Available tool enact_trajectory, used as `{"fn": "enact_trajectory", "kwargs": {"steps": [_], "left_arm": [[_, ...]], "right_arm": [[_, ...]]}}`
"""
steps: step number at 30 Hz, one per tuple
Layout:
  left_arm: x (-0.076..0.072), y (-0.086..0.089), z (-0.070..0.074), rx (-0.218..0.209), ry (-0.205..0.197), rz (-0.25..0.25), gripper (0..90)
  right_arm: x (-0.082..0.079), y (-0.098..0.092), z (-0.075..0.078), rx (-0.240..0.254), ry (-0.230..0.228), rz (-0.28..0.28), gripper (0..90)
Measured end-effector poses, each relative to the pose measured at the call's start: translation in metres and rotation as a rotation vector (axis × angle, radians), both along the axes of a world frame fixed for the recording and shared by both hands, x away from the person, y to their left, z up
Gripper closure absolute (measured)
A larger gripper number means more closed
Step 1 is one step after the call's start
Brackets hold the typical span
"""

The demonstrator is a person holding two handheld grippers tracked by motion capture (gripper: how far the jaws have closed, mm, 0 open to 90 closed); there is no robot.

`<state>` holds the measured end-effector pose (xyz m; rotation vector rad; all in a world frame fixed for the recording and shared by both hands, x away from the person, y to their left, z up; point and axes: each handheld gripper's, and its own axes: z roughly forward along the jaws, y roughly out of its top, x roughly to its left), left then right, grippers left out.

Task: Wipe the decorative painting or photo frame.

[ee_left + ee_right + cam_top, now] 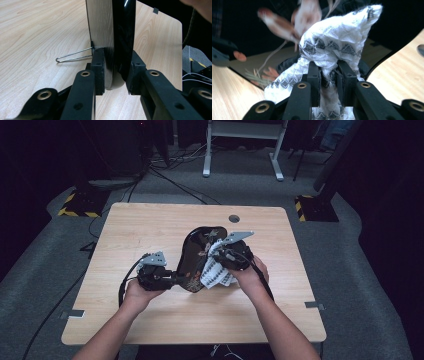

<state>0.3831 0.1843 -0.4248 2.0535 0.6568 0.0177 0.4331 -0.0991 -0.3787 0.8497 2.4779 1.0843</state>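
A glossy black tray (191, 254) with a painted plant pattern stands tilted on its edge in the middle of the table. My left gripper (173, 279) is shut on its lower left rim; in the left gripper view the pads (98, 67) clamp the black tray (123, 30) from both sides. My right gripper (220, 257) is shut on a bunched white cloth (216, 274) with a grey zigzag pattern and holds it against the tray's face. In the right gripper view the cloth (337, 42) bulges above the right gripper (329, 81), with the tray's painted face (244, 30) blurred behind.
The wooden table (145, 227) has a round cable hole (234, 218) near its far edge. A thin wire loop (72, 55) juts from the tray's back near my left jaw. Beyond the table stand a white desk frame (242, 150) and floor cables (175, 177).
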Motion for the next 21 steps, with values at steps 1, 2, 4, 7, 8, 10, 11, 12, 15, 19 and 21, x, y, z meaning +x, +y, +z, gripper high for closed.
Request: {"fn": "enact_trajectory", "kwargs": {"steps": [1,2,4,7,8,10,11,12,15,19,21], "left_arm": [[0.000,0.000,0.000,0.000,0.000,0.001,73.1],[0.000,0.000,0.000,0.000,0.000,0.001,73.1],[0.000,0.000,0.000,0.000,0.000,0.001,73.1],[0.000,0.000,0.000,0.003,-0.001,0.001,73.1],[0.000,0.000,0.000,0.003,-0.001,0.002,73.1],[0.000,-0.001,0.000,0.005,-0.003,0.005,73.2],[0.000,-0.001,0.000,0.004,-0.003,0.005,73.2],[0.000,-0.001,0.000,0.004,-0.003,0.005,73.2],[0.000,-0.001,0.000,0.004,-0.002,0.004,73.2],[-0.001,-0.001,0.000,0.005,0.000,0.005,73.2],[-0.001,0.000,0.000,0.005,-0.001,0.006,73.2]], "right_arm": [[0.000,-0.001,0.002,0.005,-0.004,0.000,75.4],[0.000,-0.001,0.002,0.008,-0.005,-0.003,75.3],[-0.001,-0.001,-0.004,0.012,-0.007,-0.006,75.3],[-0.003,-0.001,-0.019,-0.007,0.023,-0.009,75.4],[-0.003,-0.001,-0.029,-0.018,0.042,-0.010,75.4],[-0.004,-0.001,-0.040,-0.032,0.058,-0.010,75.5],[-0.004,0.000,-0.046,-0.041,0.070,-0.008,75.5],[-0.005,0.001,-0.050,-0.049,0.076,-0.008,75.6],[-0.006,0.002,-0.058,-0.063,0.089,-0.006,75.6],[-0.003,0.001,-0.051,-0.069,0.097,-0.005,75.7],[-0.002,0.001,-0.046,-0.065,0.091,-0.008,75.7]]}}
